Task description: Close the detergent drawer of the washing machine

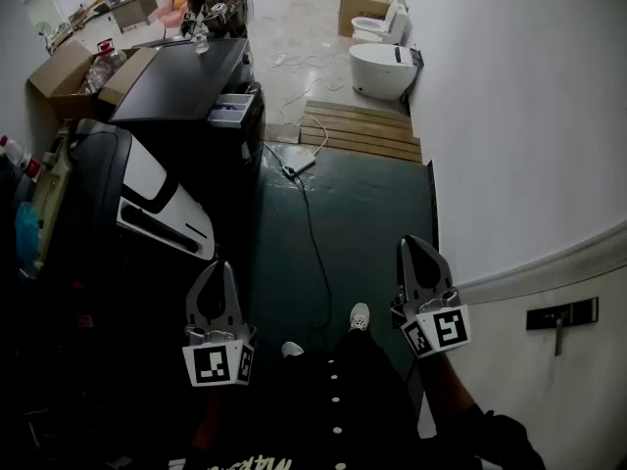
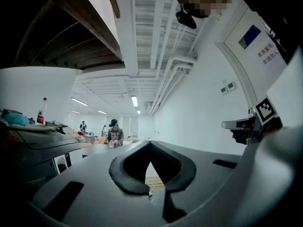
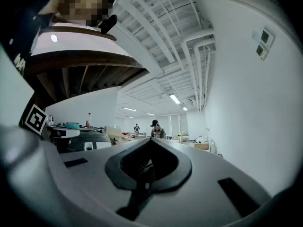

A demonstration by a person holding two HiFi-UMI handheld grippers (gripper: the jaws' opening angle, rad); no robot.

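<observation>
Head view. The washing machine (image 1: pixel 181 81) stands in the upper left of the frame. Its detergent drawer (image 1: pixel 233 109) is pulled out from the front right corner, with pale compartments showing. Both tools sit low in the frame, well apart from the drawer. The left hand-held gripper (image 1: pixel 223 272) is at lower centre-left and the right hand-held gripper (image 1: pixel 416 248) at lower right, over dark floor crossed by a cable (image 1: pixel 313 233).

Left gripper view. The left hand-held gripper (image 2: pixel 150 145) has its jaws together at the tips, with nothing between them. It looks down the open room.

Right gripper view. The right hand-held gripper (image 3: pixel 152 143) is likewise closed and empty.

Assessment: the closing step has not begun, and this is the approach. The next move calls for carrying one closed tool up to the drawer front and pushing it squarely inward.
</observation>
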